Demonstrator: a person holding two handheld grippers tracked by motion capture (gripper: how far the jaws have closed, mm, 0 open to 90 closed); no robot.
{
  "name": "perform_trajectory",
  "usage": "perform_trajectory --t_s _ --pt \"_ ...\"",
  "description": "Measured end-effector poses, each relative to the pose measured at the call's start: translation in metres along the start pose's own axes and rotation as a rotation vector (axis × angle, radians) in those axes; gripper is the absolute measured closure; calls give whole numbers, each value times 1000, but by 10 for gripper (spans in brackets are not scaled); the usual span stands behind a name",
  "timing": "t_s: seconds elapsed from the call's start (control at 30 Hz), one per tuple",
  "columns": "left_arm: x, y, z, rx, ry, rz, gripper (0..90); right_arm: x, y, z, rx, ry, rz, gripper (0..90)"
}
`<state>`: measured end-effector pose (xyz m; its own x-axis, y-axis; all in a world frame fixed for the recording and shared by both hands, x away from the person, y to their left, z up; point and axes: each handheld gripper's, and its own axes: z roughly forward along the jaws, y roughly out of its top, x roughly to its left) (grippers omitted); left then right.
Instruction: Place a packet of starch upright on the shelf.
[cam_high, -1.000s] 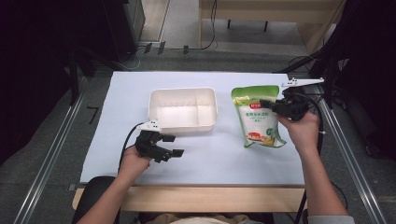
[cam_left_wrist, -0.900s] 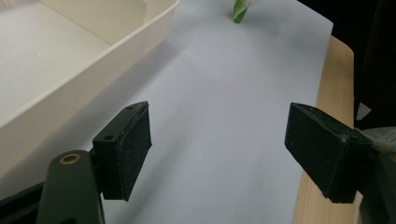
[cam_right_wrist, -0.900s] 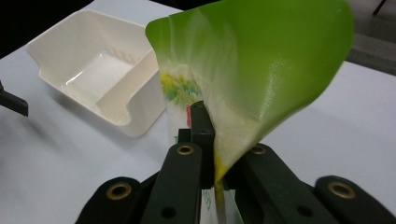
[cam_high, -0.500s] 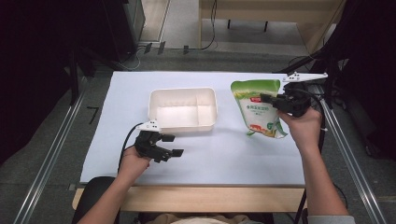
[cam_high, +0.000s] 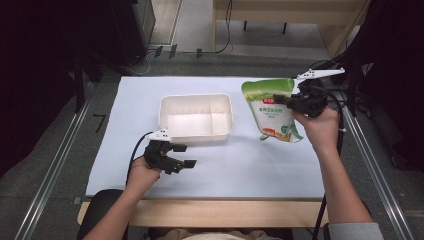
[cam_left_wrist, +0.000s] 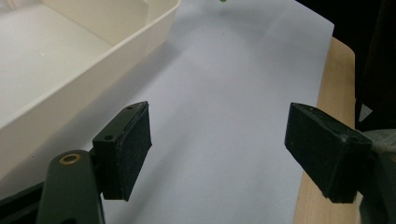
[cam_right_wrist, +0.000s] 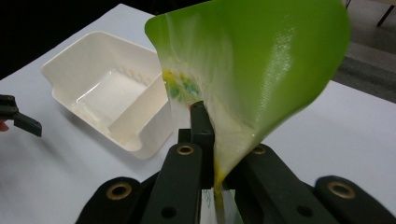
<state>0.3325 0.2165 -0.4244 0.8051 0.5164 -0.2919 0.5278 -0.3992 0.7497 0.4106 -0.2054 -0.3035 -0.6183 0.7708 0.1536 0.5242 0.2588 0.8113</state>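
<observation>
From the high view, the right gripper (cam_high: 292, 102) is clamped on a green pouch (cam_high: 270, 112) held off the white surface (cam_high: 250, 165), right of the cream tray (cam_high: 196, 116); the left gripper (cam_high: 182, 156) rests low in front of that tray. The left gripper view shows its jaws wide apart — nothing between them. In the right gripper view, jaws pinch the pouch's edge.
</observation>
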Motion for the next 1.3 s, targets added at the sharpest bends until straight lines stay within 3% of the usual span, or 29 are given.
perform_trajectory --t_s 0.63,1.3 --pt "0 0 0 -2 -1 0 234 8 52 9 8 20 -41 900" --pt "0 0 0 -3 -5 -2 234 32 97 18 -13 57 -88 900"
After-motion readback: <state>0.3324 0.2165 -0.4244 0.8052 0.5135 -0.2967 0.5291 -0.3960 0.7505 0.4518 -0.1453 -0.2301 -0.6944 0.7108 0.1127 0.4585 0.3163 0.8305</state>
